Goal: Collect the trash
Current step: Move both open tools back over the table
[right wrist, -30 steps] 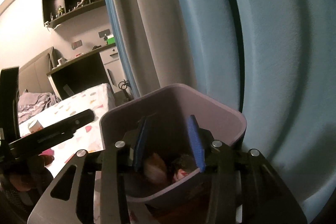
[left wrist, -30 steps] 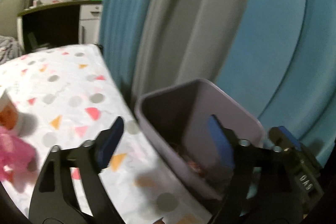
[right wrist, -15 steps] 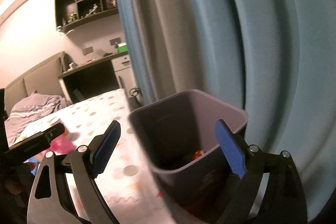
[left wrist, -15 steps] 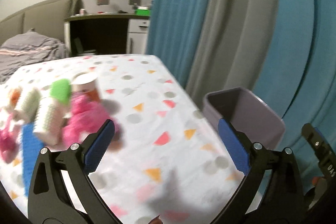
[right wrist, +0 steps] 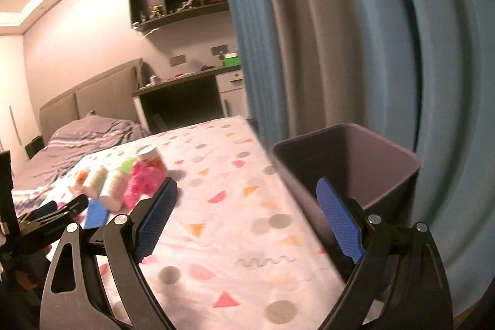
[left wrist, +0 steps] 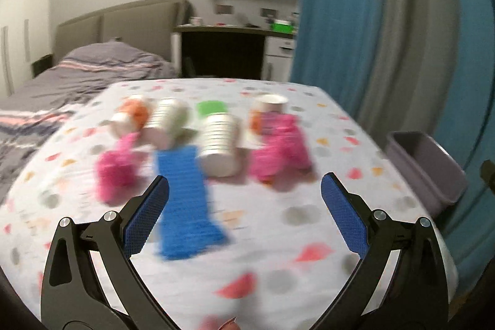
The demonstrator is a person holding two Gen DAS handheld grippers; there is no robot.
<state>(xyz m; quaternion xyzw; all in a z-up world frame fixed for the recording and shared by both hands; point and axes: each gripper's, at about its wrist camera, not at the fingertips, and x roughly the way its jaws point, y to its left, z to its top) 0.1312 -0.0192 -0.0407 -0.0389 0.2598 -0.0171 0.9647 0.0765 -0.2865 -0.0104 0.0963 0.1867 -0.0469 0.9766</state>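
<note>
My left gripper (left wrist: 244,212) is open and empty above the patterned table (left wrist: 309,225). Ahead of it lie a blue flat piece (left wrist: 185,203), two pink crumpled wads (left wrist: 280,149) (left wrist: 116,173), white ribbed cups (left wrist: 219,144) (left wrist: 167,121), a green item (left wrist: 212,107) and an upright orange-printed cup (left wrist: 267,107). The purple bin (left wrist: 423,160) stands at the table's right edge. My right gripper (right wrist: 246,221) is open and empty, beside the bin (right wrist: 365,163), over the table. The trash pile (right wrist: 136,175) shows at its left.
Blue and grey curtains (right wrist: 340,36) hang close behind the bin. A bed (left wrist: 77,73) lies beyond the table at left, a dark desk (left wrist: 222,51) at the back. The left gripper (right wrist: 46,218) shows at the right view's left edge.
Both grippers swung left, away from the bin toward the table. My right gripper opened from nearly shut over the bin; whatever it held is gone. The trash pile came into view.
</note>
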